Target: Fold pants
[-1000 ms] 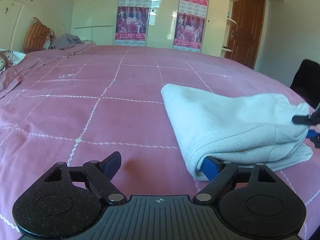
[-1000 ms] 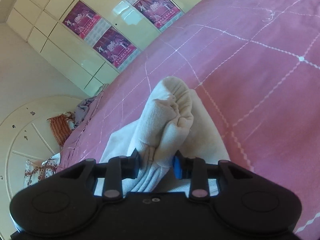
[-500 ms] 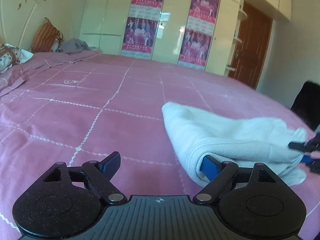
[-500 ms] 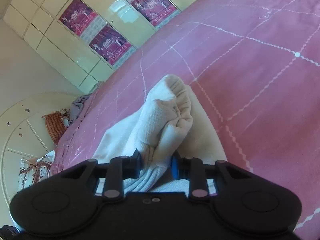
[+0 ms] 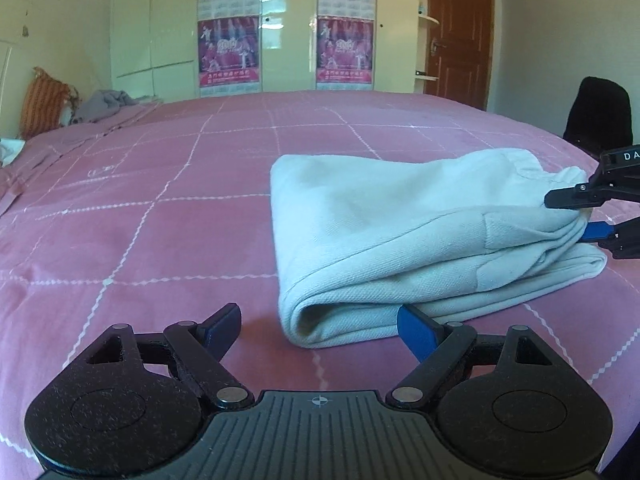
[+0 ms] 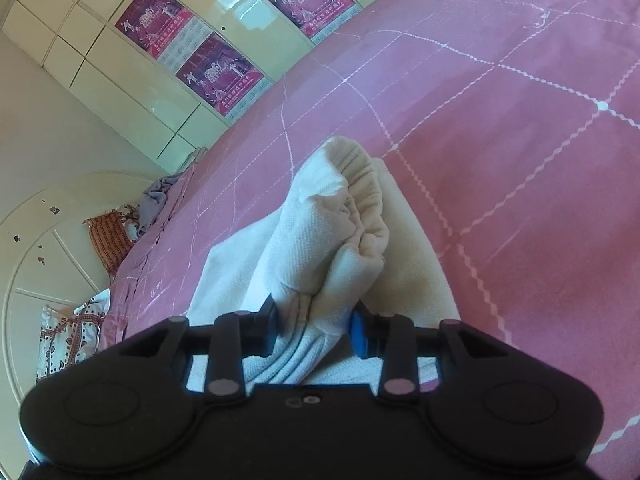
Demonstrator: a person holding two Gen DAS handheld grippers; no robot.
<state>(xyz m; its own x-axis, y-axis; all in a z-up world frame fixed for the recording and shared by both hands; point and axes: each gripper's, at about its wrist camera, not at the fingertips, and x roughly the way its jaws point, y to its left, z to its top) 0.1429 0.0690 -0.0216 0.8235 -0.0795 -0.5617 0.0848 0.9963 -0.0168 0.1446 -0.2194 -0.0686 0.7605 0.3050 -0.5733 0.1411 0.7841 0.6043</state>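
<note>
Jaws first. We list the left gripper [image 5: 320, 330] with its jaws spread wide and nothing between them, low over the bed, its right blue pad [image 5: 416, 334] just beside the near folded edge of the pants [image 5: 400, 232]; whether it touches the cloth we cannot tell. We list the right gripper [image 6: 314, 330] with its jaws closed on a bunched end of the pants [image 6: 332, 240], by the gathered waistband; from the left wrist view it [image 5: 588, 216] shows at the right edge, pinching that same end.

Pants: pale, folded into a thick bundle, lying on the bed right of centre.

Surface: bed [image 5: 160, 240] with a pink cover crossed by white stitched lines in large squares.

Room, as we record it: cream wardrobe [image 5: 160, 28] along the far wall, carrying magenta posters [image 5: 228, 46]; brown wooden door [image 5: 460, 32] to the right; dark chair [image 5: 600, 116] by the bed's right side; grey garment [image 5: 104, 104] and striped orange cushion [image 5: 42, 104] at the far left; patterned pillow [image 6: 68, 336] near the rounded cream headboard [image 6: 36, 260].
</note>
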